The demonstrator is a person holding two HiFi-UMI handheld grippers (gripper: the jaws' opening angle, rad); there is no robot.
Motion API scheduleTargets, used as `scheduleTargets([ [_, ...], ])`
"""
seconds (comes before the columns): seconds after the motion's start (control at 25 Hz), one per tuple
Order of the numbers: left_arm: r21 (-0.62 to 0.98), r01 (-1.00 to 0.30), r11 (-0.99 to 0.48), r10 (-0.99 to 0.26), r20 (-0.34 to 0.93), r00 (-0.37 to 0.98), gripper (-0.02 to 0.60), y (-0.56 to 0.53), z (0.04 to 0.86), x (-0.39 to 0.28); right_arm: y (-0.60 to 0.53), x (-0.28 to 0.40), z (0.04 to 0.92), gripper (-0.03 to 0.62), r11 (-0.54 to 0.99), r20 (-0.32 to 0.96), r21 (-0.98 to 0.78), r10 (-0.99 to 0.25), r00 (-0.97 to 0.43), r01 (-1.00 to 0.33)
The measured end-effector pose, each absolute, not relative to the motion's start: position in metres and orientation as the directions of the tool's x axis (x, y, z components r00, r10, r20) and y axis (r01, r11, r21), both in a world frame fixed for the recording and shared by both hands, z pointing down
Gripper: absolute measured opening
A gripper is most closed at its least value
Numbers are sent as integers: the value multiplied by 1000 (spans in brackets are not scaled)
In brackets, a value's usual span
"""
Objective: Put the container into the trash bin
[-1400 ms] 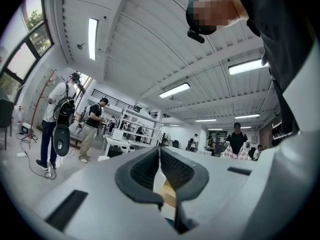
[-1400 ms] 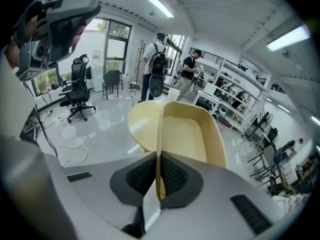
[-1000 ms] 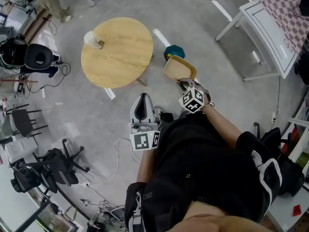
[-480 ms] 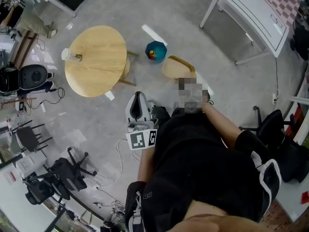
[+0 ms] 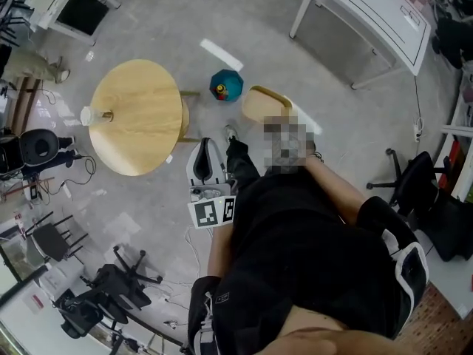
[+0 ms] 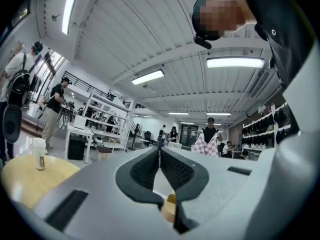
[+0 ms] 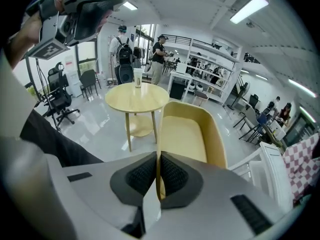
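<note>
The yellow container [image 5: 262,103] hangs over the grey floor, and my right gripper [image 5: 273,124] is shut on its near rim. In the right gripper view the pads [image 7: 142,174] pinch the container [image 7: 187,131] wall, with its open side facing right. The teal trash bin [image 5: 225,85] stands on the floor just left of the container in the head view. My left gripper [image 5: 205,145] is lower left of it, held level. In the left gripper view its jaws meet at the tips [image 6: 160,153] with nothing between them.
A round wooden table [image 5: 140,124] with a cup [image 5: 87,115] at its edge stands left of the bin. A white table [image 5: 369,17] is at the upper right. Office chairs [image 5: 111,287] and cables lie at the lower left. Several people stand in the background.
The person has moved across the floor with both grippers. The bin has come out from behind the container and now shows to its left. The grip on the container is unchanged.
</note>
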State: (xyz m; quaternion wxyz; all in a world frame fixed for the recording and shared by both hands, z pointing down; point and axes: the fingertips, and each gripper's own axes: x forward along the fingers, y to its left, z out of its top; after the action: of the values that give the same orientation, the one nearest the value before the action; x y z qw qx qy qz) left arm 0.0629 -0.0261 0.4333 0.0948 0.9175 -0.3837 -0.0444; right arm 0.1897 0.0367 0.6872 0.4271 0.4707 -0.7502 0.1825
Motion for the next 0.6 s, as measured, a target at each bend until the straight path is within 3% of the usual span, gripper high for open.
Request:
scheduleTargets([
  [0.6, 236, -615, -752, -620, 63, 782, 18, -224, 466, 93, -129, 193, 751, 34, 400, 872, -5, -447, -200, -917],
])
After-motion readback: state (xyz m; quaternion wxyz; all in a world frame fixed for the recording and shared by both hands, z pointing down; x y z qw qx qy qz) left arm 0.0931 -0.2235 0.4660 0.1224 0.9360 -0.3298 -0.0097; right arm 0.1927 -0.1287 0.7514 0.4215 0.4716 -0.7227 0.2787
